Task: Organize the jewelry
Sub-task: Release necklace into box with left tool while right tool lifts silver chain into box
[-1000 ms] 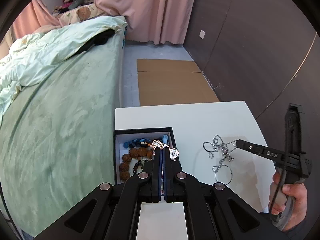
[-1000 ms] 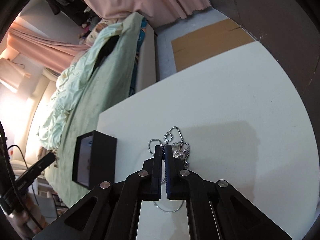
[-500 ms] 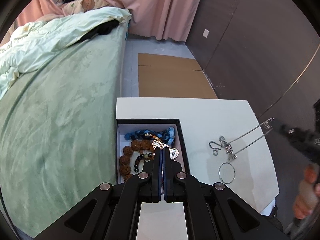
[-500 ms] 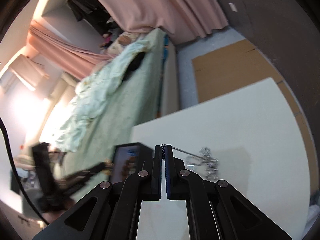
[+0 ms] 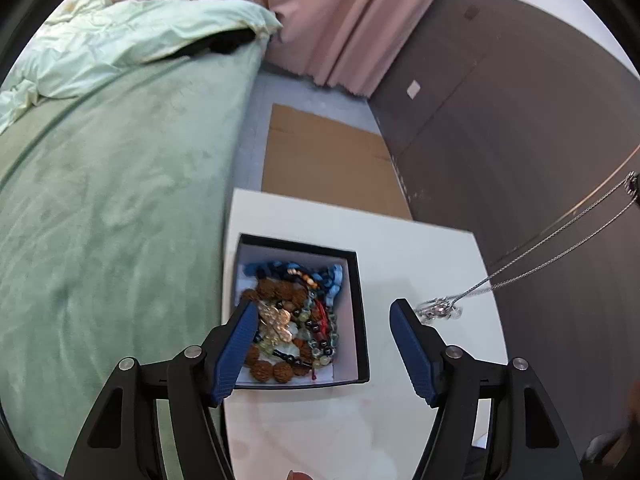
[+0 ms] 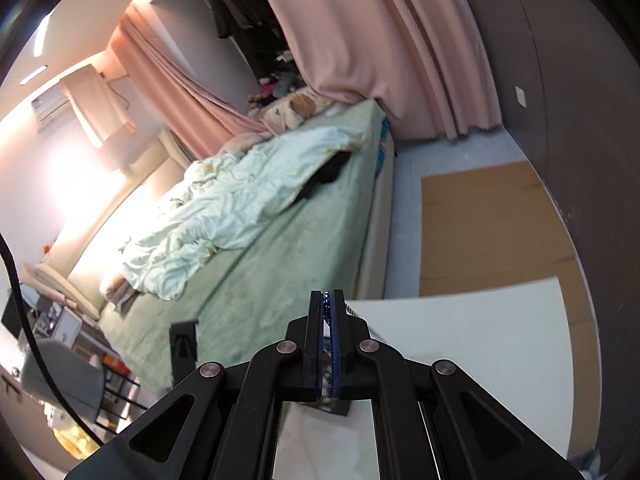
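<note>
A black jewelry box [image 5: 362, 316] with a white lining sits on the white table [image 5: 420, 252]. It holds brown bead bracelets, blue cord and a gold flower brooch [image 5: 276, 320]. My left gripper [image 5: 322, 316] is open above the box, the brooch lying free below its left finger. A silver chain necklace [image 5: 560, 252] stretches taut from its pendant [image 5: 438, 308] on the table up to the right edge. My right gripper [image 6: 328, 304] is shut on the chain, raised high above the table [image 6: 460, 340].
A green-covered bed [image 5: 100, 200] with a pale duvet runs along the table's left side. Flat cardboard [image 5: 328, 160] lies on the floor beyond the table. A dark wall [image 5: 520, 120] stands to the right, pink curtains behind.
My left gripper has opened and the brooch now lies in the box. My right gripper has lifted, pulling the chain taut; most of the necklace has left the table.
</note>
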